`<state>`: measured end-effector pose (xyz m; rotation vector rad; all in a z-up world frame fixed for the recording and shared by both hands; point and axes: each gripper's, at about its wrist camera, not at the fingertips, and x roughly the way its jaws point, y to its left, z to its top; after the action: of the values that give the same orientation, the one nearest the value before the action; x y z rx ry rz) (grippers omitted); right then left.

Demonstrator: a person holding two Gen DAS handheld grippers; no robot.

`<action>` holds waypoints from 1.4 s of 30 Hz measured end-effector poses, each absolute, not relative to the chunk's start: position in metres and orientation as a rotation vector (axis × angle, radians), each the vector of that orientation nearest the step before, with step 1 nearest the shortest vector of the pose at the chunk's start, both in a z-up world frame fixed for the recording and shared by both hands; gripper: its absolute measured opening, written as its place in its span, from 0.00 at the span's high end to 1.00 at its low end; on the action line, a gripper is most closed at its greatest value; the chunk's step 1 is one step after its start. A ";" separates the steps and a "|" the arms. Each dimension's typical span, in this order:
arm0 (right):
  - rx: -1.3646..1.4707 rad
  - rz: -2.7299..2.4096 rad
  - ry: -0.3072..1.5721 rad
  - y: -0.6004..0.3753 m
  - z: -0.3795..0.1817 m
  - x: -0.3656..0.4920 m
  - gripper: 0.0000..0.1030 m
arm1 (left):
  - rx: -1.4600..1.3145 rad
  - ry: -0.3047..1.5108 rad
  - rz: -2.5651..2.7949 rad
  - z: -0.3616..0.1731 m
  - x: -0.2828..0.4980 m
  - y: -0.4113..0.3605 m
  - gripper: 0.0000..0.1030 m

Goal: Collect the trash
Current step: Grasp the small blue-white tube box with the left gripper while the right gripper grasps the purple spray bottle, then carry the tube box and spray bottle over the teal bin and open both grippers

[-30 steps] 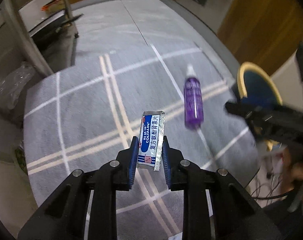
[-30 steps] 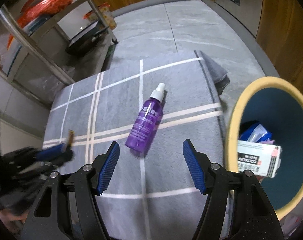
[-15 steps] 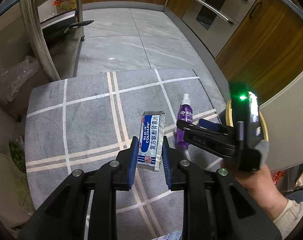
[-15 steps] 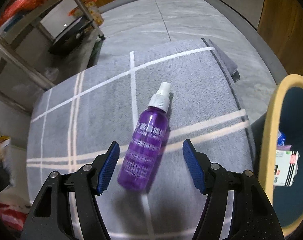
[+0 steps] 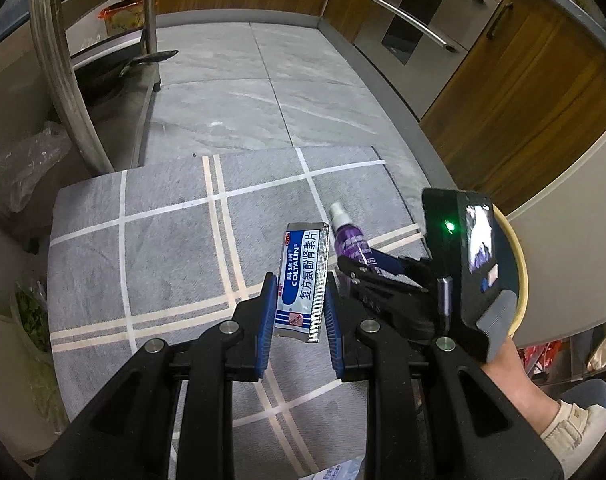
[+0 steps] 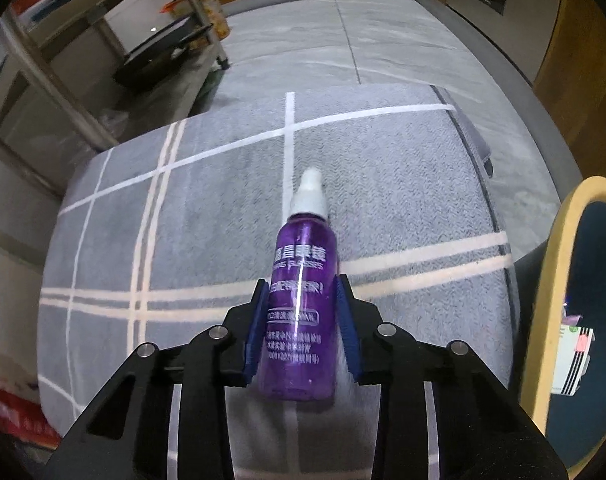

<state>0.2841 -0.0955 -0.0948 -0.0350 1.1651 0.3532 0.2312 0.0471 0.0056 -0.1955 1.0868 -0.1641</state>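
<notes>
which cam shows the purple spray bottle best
The right wrist view: the purple spray bottle fills the centre, white cap to base, between the right tool's fingers. The left wrist view shows only its cap and upper body, behind the medicine packet.

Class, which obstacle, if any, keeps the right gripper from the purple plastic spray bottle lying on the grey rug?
Probably none: the right gripper already has its blue pads either side of the purple plastic spray bottle.

bottle [image 6: 299, 308]: glossy clear purple plastic | packet [image 5: 301, 284]: shiny foil | rug [image 6: 207, 216]: matt woven cloth
</notes>
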 end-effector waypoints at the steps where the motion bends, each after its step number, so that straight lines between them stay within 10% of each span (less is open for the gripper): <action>1: -0.038 0.360 1.159 -0.097 -0.091 0.282 0.67 | -0.195 1.084 -0.166 0.007 0.232 0.046 0.78; 42: 0.121 0.361 0.833 -0.274 0.063 0.171 0.68 | -0.097 1.080 -0.379 0.016 0.234 -0.083 0.78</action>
<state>0.1714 -0.2737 0.0630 0.1207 0.8328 0.3614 0.2343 -0.0834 0.0165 -0.0968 1.0804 -0.3793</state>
